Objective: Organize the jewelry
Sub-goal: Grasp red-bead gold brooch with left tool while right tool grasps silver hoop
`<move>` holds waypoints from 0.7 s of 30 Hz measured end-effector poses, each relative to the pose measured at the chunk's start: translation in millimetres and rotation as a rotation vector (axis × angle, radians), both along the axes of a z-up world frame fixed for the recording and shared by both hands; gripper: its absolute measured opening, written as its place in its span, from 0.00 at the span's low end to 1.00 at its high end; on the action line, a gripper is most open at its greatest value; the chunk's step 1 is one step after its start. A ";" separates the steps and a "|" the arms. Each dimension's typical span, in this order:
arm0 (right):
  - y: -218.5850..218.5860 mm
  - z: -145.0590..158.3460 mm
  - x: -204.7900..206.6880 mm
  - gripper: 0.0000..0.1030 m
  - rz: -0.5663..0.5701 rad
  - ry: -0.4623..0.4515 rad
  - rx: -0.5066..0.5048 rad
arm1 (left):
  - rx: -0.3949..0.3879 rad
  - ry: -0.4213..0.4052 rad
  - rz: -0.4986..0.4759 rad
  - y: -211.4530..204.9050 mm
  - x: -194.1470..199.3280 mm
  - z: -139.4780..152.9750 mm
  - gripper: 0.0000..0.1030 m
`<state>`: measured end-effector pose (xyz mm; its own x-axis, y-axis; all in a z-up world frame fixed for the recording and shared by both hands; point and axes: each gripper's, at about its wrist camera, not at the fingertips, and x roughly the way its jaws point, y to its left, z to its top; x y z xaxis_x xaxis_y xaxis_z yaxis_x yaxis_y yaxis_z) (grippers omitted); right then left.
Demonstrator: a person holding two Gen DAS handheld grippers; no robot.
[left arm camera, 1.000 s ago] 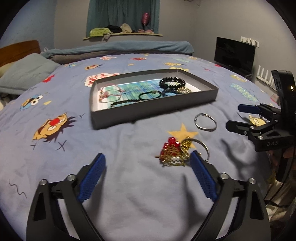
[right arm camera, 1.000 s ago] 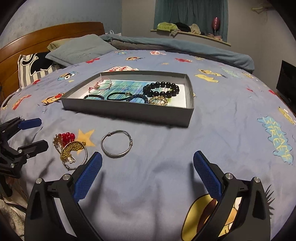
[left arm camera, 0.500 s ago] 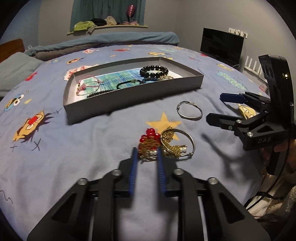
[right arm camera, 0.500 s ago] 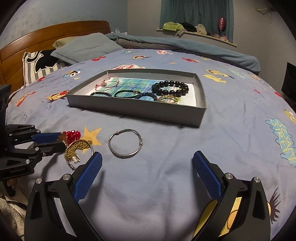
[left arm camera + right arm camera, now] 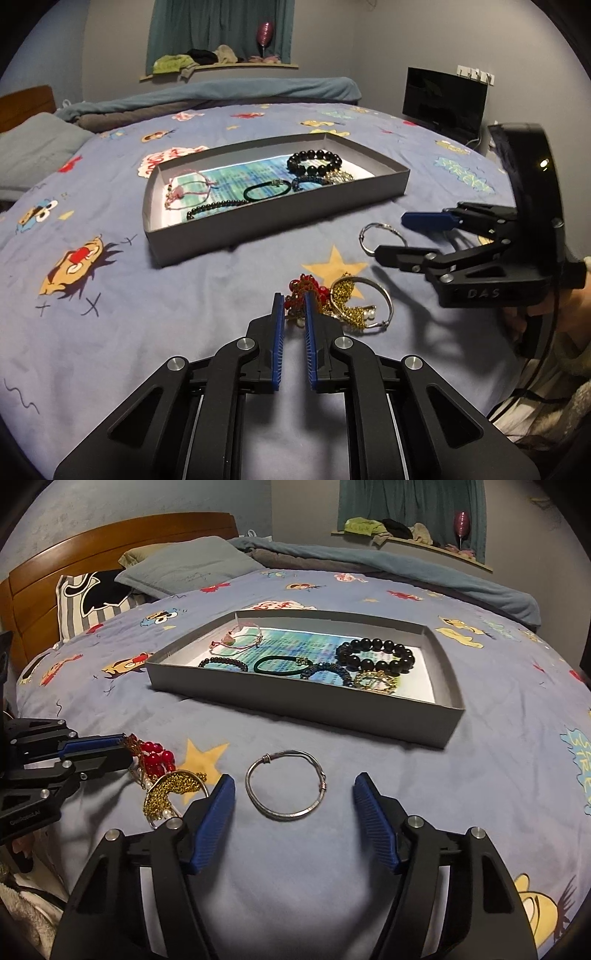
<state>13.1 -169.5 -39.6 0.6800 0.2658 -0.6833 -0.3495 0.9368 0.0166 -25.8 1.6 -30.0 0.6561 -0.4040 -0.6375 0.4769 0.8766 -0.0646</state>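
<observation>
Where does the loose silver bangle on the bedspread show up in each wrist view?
Left wrist: silver bangle sits right of centre, partly behind the right tool.
Right wrist: silver bangle lies low centre, between that tool's open fingers.
Shared landmark: the yellow star print beside it.

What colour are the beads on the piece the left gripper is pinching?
Red beads on gold filigree, clearest in the right wrist view.
</observation>
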 end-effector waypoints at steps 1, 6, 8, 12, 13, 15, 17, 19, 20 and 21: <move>0.8 -0.7 1.4 0.64 0.000 0.001 -0.002 | -0.002 -0.005 0.001 0.6 0.4 1.5 0.11; 6.1 -5.1 7.7 0.54 0.003 0.002 -0.026 | 0.003 -0.026 0.000 0.2 -0.4 6.9 0.11; 6.6 -5.7 8.4 0.46 0.006 -0.002 -0.025 | 0.004 -0.027 -0.001 0.3 -0.5 7.0 0.11; 5.7 -4.9 7.3 0.46 0.010 -0.012 -0.022 | 0.005 -0.027 -0.004 0.4 0.0 7.3 0.11; 5.2 -4.3 6.5 0.46 0.010 -0.015 -0.019 | 0.005 -0.027 -0.003 0.3 -0.5 7.3 0.11; 4.6 -3.6 5.4 0.46 0.011 -0.017 -0.018 | 0.001 -0.026 -0.004 0.9 -0.7 8.0 0.11; 4.0 -2.2 3.6 0.46 0.011 -0.022 -0.020 | 0.002 -0.030 -0.004 0.2 -1.2 8.1 0.11; 3.0 -0.3 1.7 0.46 0.013 -0.023 -0.019 | 0.001 -0.038 -0.006 0.8 -1.1 10.9 0.11; 2.3 1.0 0.9 0.46 0.014 -0.023 -0.019 | 0.002 -0.045 -0.006 1.5 -1.5 13.1 0.11; 2.2 2.4 0.3 0.46 0.014 -0.024 -0.019 | 0.002 -0.052 -0.005 2.0 -1.0 15.6 0.11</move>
